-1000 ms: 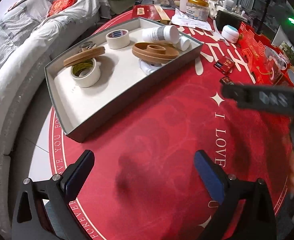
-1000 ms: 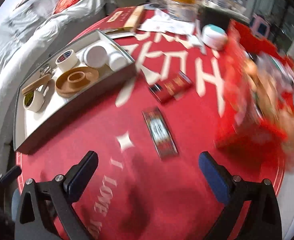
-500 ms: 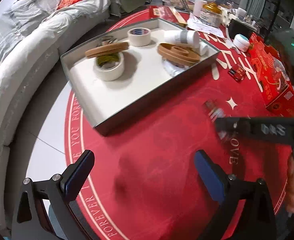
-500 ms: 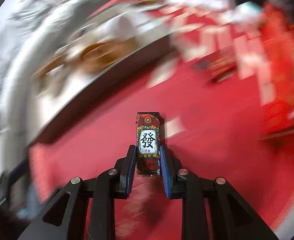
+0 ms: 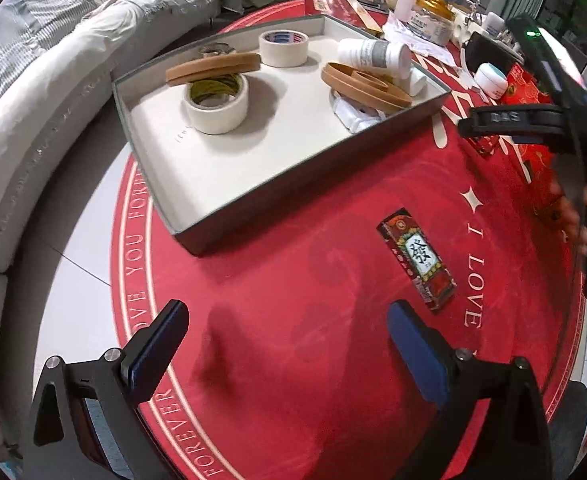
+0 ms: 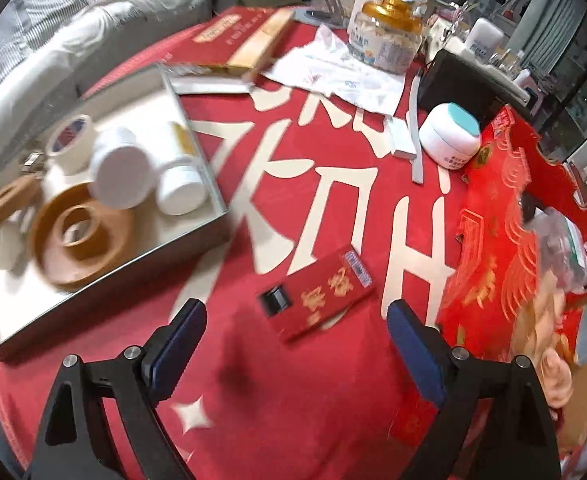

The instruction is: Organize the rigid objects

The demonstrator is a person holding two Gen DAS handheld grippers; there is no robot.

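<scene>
Sorting partly done. The tray (image 5: 197, 236) already holds tape rolls (image 5: 217, 108), white bottles (image 5: 373, 54) and brown rings (image 5: 363, 86). Outstanding: the narrow red box (image 5: 415, 258), flat on the cloth near the tray's front wall, and a red packet (image 6: 317, 294) beyond its right corner. Left gripper (image 5: 289, 352) released, empty. Right gripper (image 6: 297, 340) has just been opening, nothing between its jaws.

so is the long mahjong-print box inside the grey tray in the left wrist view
No, the box lies flat on the red tablecloth, outside the tray.
</scene>
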